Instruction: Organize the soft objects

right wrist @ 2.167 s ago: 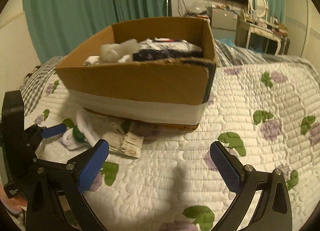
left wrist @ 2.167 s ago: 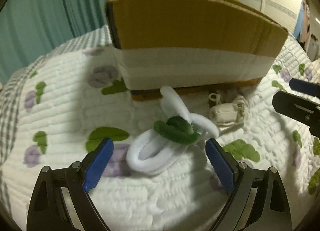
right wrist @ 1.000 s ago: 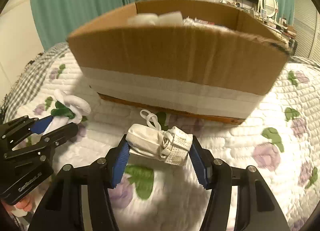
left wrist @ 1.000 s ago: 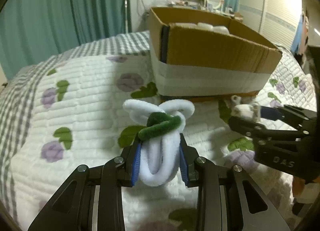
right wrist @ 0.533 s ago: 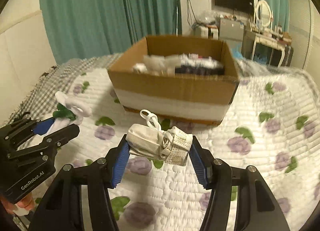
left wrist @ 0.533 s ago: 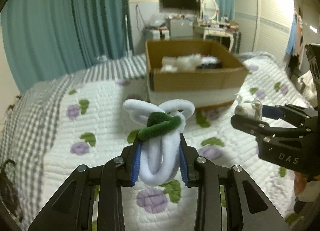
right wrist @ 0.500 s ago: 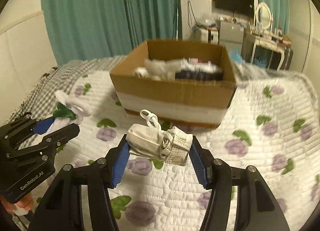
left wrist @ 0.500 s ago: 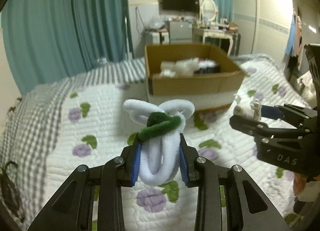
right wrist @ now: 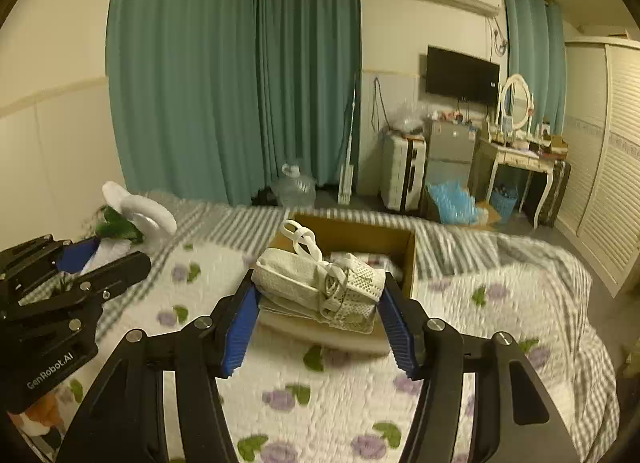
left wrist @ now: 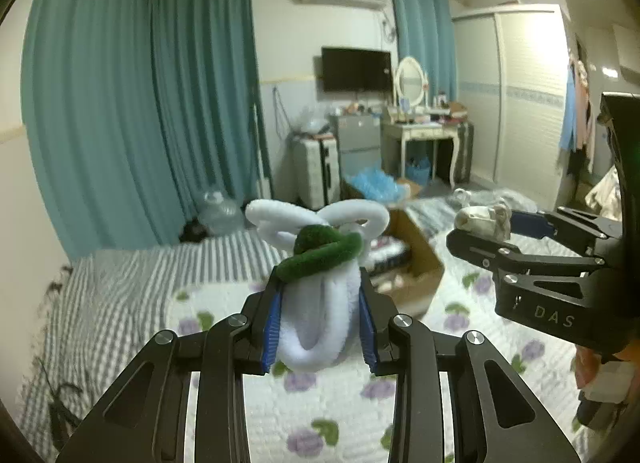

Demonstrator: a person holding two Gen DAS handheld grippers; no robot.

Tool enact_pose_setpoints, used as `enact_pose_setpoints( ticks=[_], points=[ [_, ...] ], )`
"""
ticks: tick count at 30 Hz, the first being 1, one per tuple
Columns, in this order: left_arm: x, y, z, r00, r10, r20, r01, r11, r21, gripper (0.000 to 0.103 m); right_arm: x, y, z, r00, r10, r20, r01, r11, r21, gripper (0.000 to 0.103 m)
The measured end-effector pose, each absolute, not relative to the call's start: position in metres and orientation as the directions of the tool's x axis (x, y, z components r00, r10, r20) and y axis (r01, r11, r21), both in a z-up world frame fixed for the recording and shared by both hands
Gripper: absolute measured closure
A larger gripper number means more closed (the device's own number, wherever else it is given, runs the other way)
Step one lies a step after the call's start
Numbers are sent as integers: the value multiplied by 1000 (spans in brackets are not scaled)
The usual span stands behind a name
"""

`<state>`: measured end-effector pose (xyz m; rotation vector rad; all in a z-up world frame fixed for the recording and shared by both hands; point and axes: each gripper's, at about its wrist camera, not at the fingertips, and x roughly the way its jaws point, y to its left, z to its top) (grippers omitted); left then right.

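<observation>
My left gripper (left wrist: 320,327) is shut on a white fuzzy loop bundle tied with a green band (left wrist: 320,263), held high above the bed. It also shows in the right wrist view (right wrist: 132,219) at the left. My right gripper (right wrist: 318,321) is shut on a folded cream lace cloth bundle (right wrist: 320,279); the bundle also shows in the left wrist view (left wrist: 482,219) at the right. The open cardboard box (right wrist: 408,259) with soft items inside sits on the quilt beyond both grippers, partly hidden behind the held items; it also shows in the left wrist view (left wrist: 416,259).
A white quilt with purple flowers and green leaves (right wrist: 320,403) covers the bed, with grey checked fabric (left wrist: 120,291) at its far side. Teal curtains (right wrist: 240,75), a suitcase (right wrist: 400,171), a dressing table (right wrist: 520,159) and a wardrobe (right wrist: 608,167) stand beyond the bed.
Both grippers have risen higher and pulled back with their bundles held; the box now looks smaller and lower, and more of the room shows.
</observation>
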<state>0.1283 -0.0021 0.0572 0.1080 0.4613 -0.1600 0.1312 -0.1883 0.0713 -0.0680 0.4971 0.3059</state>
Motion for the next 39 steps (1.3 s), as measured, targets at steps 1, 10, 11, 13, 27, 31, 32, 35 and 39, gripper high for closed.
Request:
enact_pose_setpoints(
  ticks=[1,10,11,13,27,31,32,35,39],
  points=[
    [132,-4,62,887,-134,-443,183,981,69,71,135,-189,79,841,273,-467,-306,952,6,45],
    [214,-19,61,879,-120,-461,171,983,71,71,200,-198,90,855,267,-445,-295,955,7,45],
    [223,-23,57,875,-118,-470,172,982,74,71,209,-200,85,851,270,-450,-294,956,17,45],
    [249,-32,41,866,-101,-489,169,981,97,71,230,-203,72,843,268,-467,-288,957,31,45],
    [333,-58,-56,798,-81,-597,192,973,125,71,326,-219,-36,740,287,-609,-300,950,84,45],
    [342,-59,-62,793,-86,-603,198,973,121,67,335,-220,-43,741,282,-609,-283,954,98,37],
    [339,-59,-63,790,-93,-606,205,972,118,66,337,-221,-43,738,287,-610,-277,954,114,23],
    [341,-58,-64,775,-82,-627,206,970,128,36,338,-222,-40,744,283,-605,-263,957,125,16],
    [327,-55,-53,803,-58,-593,172,975,138,26,328,-226,-26,758,269,-594,-246,962,121,15]
  ],
)
